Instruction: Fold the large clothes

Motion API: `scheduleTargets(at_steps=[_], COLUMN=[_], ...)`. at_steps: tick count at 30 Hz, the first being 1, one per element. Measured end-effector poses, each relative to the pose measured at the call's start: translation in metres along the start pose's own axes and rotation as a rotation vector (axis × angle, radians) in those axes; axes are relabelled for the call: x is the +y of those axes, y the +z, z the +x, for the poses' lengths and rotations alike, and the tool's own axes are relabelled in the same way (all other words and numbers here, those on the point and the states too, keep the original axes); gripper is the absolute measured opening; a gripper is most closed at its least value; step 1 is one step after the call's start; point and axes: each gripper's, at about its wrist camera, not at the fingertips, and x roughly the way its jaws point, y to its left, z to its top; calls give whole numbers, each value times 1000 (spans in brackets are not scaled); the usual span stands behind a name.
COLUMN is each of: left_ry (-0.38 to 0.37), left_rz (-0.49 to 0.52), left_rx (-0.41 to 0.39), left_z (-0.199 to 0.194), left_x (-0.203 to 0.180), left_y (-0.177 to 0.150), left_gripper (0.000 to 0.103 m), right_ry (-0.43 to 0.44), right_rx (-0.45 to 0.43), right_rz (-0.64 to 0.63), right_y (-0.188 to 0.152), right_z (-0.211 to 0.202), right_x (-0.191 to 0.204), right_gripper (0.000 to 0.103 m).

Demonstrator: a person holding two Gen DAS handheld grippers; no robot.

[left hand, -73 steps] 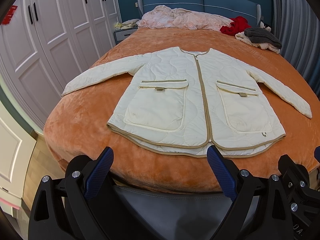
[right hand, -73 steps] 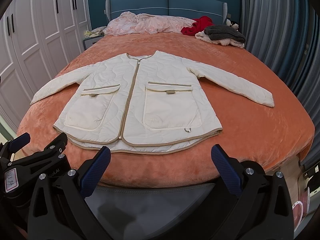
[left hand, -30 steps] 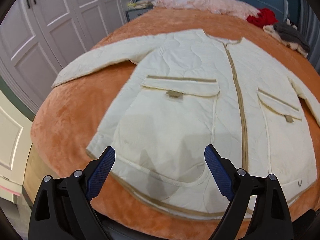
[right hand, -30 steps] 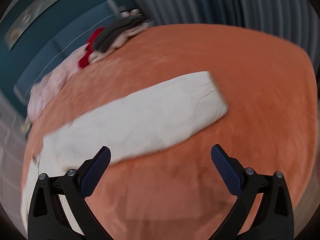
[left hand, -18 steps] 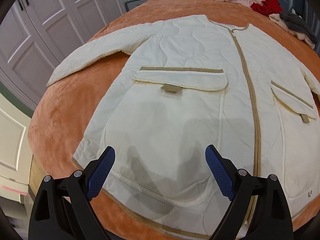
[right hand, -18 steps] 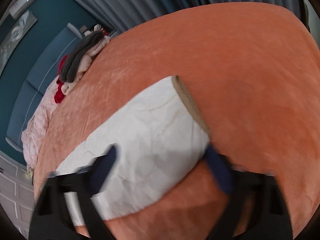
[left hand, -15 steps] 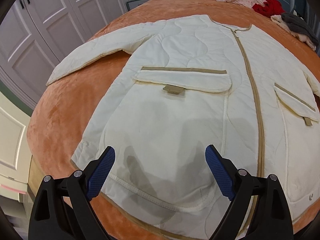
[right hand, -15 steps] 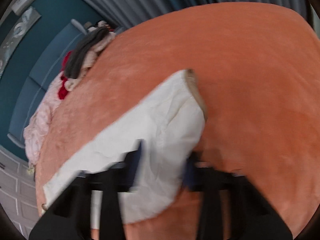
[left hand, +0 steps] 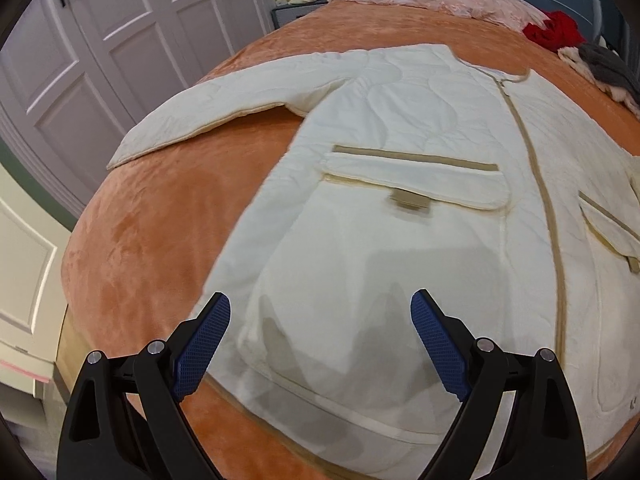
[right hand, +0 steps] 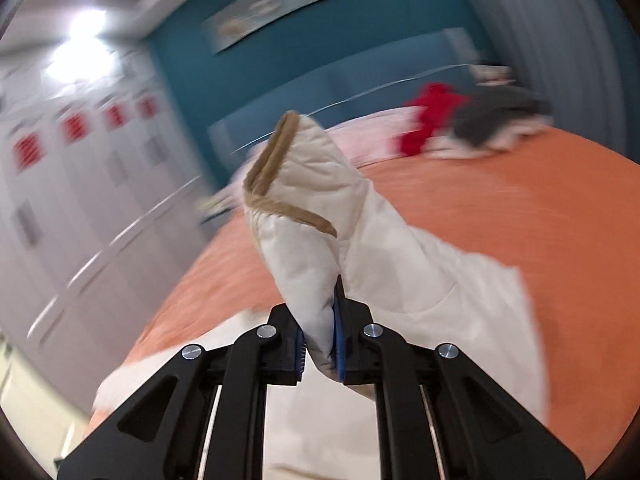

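Your right gripper (right hand: 320, 350) was closing, pads pinching the jacket's sleeve (right hand: 316, 208) cuff, lifted off the bed (right hand: 520, 216). Left gripper (left hand: 320, 336) hung open over the jacket (left hand: 400, 240) hem (untouched, probably). Soft, light, floppy padding: grip trimmed edges.

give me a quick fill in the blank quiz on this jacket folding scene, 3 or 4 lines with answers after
1. The right gripper is closing on the jacket's ____.
2. The cream jacket lies on an ____ bedspread.
3. The left gripper hovers with its jaws ____.
4. The trim along the sleeve cuff is ____.

Missing words: sleeve; orange; open; tan
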Motion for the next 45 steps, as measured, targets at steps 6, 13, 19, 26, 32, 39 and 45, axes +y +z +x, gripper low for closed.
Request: scheduleTargets(at_steps=[6, 13, 19, 26, 32, 39, 45], left_ry=[0, -110, -281, -437, -416, -385, -346], left_rz=[-51, -154, -253, -323, -349, -220, -167], left_rx=[-10, -33, -40, 41, 64, -33, -200], left_z=[5, 10, 21, 64, 80, 70, 40], left_x=[36, 67, 61, 8, -12, -17, -6], left_y=[5, 24, 56, 91, 106, 139, 178], left_gripper=[89, 89, 90, 90, 81, 0, 0], right_ry=[200, 278, 245, -53, -185, -215, -159], right_rx=[199, 413, 361, 302, 241, 281, 79], right_rz=[-179, -367, -247, 25, 329, 395, 295], right_y=[-74, -185, -180, -157, -141, -141, -107], right_z=[66, 111, 60, 10, 3, 43, 20], right_x=[138, 213, 171, 20, -94, -125, -84], right_gripper=[10, 40, 53, 61, 63, 21, 8])
